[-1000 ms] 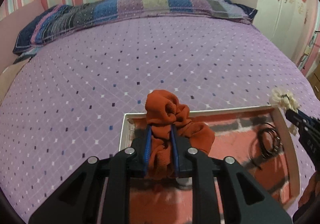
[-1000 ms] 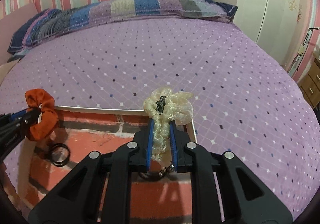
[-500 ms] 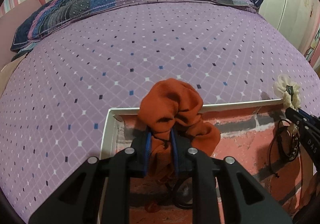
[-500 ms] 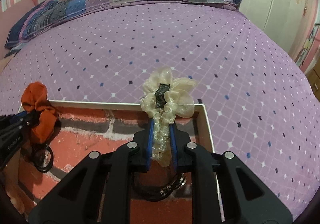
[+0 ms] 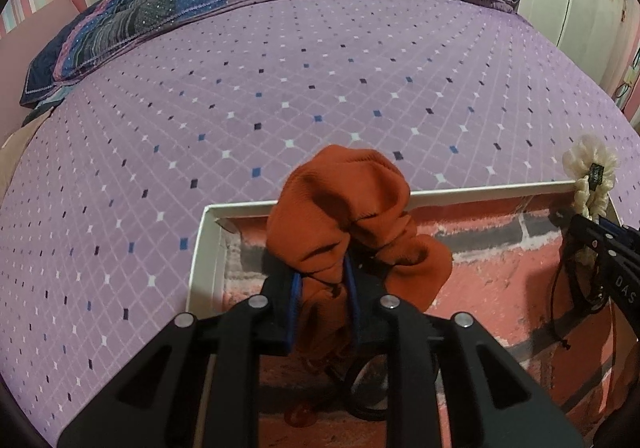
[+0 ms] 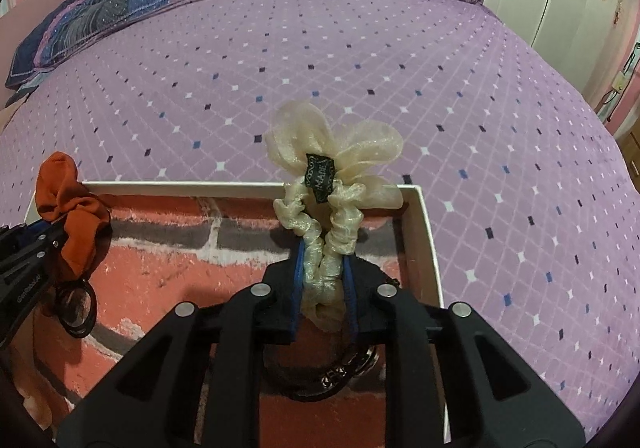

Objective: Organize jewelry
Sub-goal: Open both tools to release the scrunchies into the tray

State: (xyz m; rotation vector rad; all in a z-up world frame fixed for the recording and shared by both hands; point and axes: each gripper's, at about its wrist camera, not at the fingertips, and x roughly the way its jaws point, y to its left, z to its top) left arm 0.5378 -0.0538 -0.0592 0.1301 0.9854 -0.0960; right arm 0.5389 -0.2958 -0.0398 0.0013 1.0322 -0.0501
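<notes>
L gripper [image 5: 322,284] low in the brick-print box [image 5: 480,192], jaws just easing apart round the orange scrunchie [image 5: 344,216]. R gripper [image 6: 324,272] same, jaws easing off the cream scrunchie [image 6: 336,168]. Black hair ties [image 6: 78,308] already in. Release left; purple bed [image 6: 360,68] beyond shows no strays.

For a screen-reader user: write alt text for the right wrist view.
The right tool holds a cream scrunchie over a white box with a brick-pattern floor, on a purple bed. At left, the left tool holds an orange scrunchie.
</notes>
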